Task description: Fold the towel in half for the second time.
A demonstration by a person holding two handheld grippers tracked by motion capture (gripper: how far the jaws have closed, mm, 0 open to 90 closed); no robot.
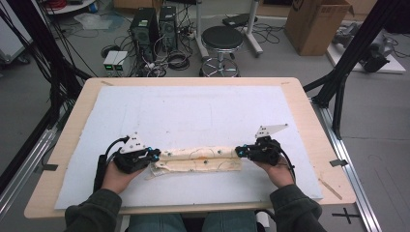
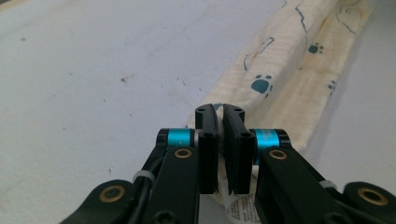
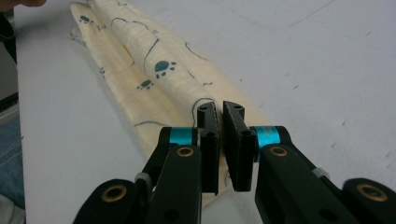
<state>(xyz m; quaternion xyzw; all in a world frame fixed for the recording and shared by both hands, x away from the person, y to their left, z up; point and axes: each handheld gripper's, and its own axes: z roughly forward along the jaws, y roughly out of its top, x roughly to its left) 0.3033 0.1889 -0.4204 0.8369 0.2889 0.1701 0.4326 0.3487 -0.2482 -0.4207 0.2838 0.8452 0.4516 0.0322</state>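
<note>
- Cloth (image 1: pixel 200 159) with blue paw prints lies rolled up long on the white mat (image 1: pixel 193 111), near the person's edge of the table (image 1: pixel 309 116).
- Left gripper (image 1: pixel 155 154) pinches the cloth's left end tight.
- Right gripper (image 1: pixel 238 151) pinches its right end tight.
- 2 hands hold the grippers low, by the mat.

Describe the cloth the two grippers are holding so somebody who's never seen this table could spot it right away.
On the wooden table lies a white mat, and near its front edge a long folded cloth stretches sideways. The left gripper pinches one end and the right gripper the other. It is cream with teal paw prints and thin line drawings, the one patterned thing on the plain mat.
</note>
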